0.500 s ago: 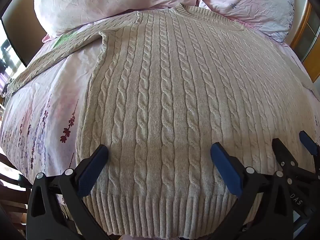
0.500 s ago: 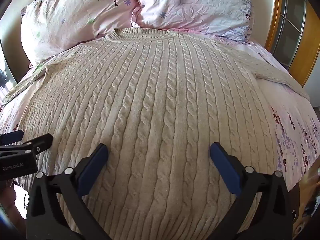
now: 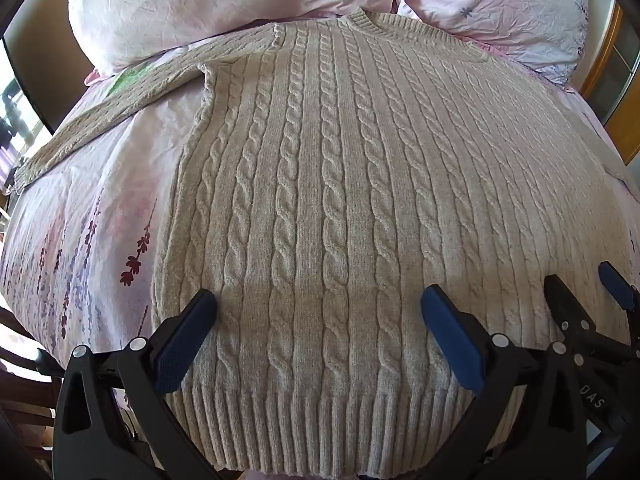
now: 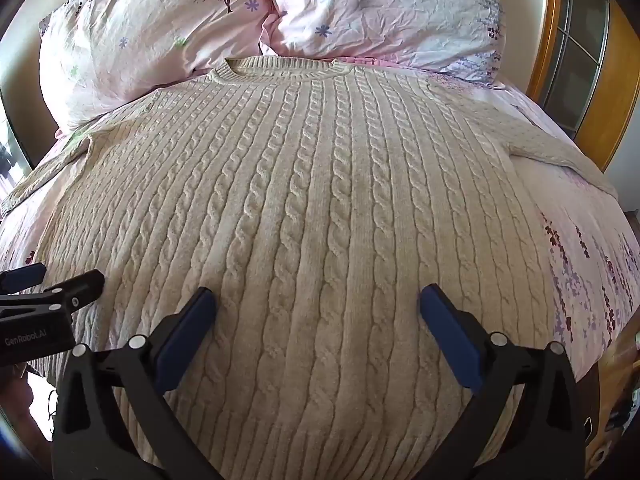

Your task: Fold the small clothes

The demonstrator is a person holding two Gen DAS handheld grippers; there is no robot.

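- The sweater [image 3: 340, 200] lies flat, front up, on the bed sheet [image 3: 92, 216], collar toward the pillows [image 4: 380, 12], sleeves spread outward — nothing folded yet, by the look of it.
- The left gripper [image 3: 318, 336] and the right gripper [image 4: 318, 334] both hover over the hem [image 3: 320, 432] with fingers spread wide, holding nothing.
- A sound start would be pinching through both knit layers, each tool at its own side, and lifting evenly so the cables stay straight.
- Readable writing: "GenRobot.AI" on the left tool's body; "DAS" partly shown on the right one.
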